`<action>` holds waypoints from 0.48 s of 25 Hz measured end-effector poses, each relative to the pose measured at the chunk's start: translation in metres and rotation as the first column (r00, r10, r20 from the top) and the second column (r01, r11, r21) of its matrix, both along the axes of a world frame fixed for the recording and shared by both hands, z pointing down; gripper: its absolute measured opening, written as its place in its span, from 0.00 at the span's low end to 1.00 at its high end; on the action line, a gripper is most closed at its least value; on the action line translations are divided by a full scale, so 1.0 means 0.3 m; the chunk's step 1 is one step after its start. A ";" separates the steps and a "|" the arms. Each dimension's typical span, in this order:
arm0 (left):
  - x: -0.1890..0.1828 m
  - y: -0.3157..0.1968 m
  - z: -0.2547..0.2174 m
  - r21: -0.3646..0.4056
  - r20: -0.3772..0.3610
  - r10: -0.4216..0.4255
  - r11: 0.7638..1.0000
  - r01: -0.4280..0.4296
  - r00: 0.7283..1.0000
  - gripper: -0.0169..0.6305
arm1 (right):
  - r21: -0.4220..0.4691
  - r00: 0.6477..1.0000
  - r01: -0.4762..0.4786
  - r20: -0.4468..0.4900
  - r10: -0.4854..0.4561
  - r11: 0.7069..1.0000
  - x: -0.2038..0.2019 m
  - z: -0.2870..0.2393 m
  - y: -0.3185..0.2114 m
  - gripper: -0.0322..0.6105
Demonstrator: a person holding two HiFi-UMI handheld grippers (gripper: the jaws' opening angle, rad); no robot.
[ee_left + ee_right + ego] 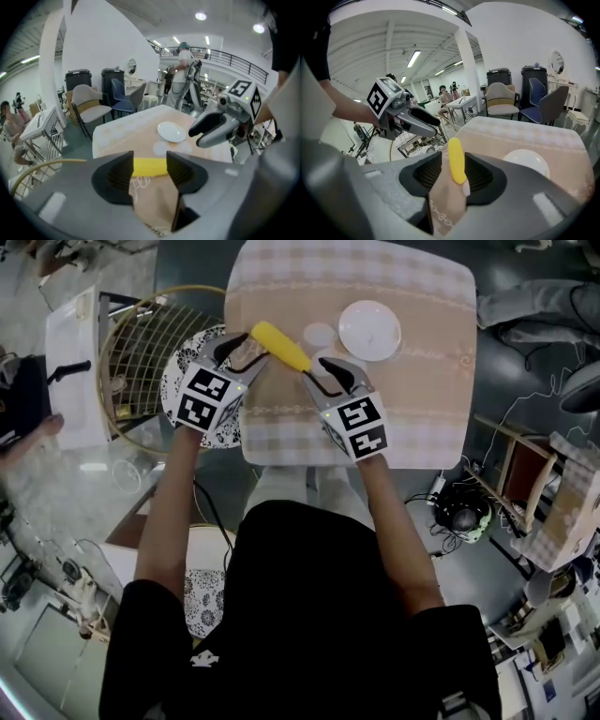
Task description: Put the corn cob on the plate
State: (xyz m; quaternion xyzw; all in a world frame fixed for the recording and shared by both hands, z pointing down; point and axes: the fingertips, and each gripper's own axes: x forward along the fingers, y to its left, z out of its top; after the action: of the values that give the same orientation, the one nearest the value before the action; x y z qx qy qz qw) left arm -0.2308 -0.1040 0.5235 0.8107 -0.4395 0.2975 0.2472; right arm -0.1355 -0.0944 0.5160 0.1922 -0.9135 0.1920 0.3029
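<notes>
1. My left gripper [246, 352] stands open, jaws apart at one end of the corn cob [280, 346], not pressing it.
2. My right gripper [329, 375] is open too, at the cob's other end.
3. The cob lies on the table [412, 404], near the white plate [369, 330], apart from it.

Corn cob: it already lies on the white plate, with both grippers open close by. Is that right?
Not quite. The head view shows the corn cob lying on the tablecloth, to the left of the white plate, not on it. The left gripper and right gripper are indeed open close by.
</notes>
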 end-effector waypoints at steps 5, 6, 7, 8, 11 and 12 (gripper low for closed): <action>-0.016 -0.018 0.096 -0.066 0.052 0.104 0.993 -0.101 0.993 0.41 | -0.013 0.998 0.015 -0.066 -0.016 1.000 -0.022 0.118 -0.005 0.31; -0.012 -0.018 0.118 -0.088 0.056 0.129 0.988 -0.124 0.990 0.45 | -0.020 0.997 0.016 -0.071 -0.018 1.000 -0.028 0.133 -0.008 0.33; -0.006 -0.014 0.138 -0.113 0.062 0.154 0.983 -0.147 0.986 0.48 | -0.026 0.997 0.017 -0.075 -0.019 1.000 -0.032 0.150 -0.011 0.34; -0.002 -0.011 0.157 -0.132 0.068 0.177 0.977 -0.167 0.982 0.49 | -0.030 0.997 0.018 -0.081 -0.020 0.999 -0.035 0.168 -0.014 0.34; 0.004 -0.017 0.204 -0.152 0.093 0.229 0.965 -0.213 0.969 0.49 | -0.032 0.994 0.026 -0.103 -0.029 0.999 -0.040 0.223 -0.029 0.37; 0.004 -0.021 0.217 -0.157 0.100 0.244 0.961 -0.227 0.964 0.49 | -0.034 0.993 0.030 -0.110 -0.034 0.999 -0.043 0.239 -0.033 0.38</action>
State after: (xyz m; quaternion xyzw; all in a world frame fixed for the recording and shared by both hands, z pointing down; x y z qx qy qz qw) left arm -0.2296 -0.1104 0.5886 0.8182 -0.3310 0.4035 0.2412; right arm -0.1483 -0.1042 0.5876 0.1829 -0.8951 0.1909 0.3591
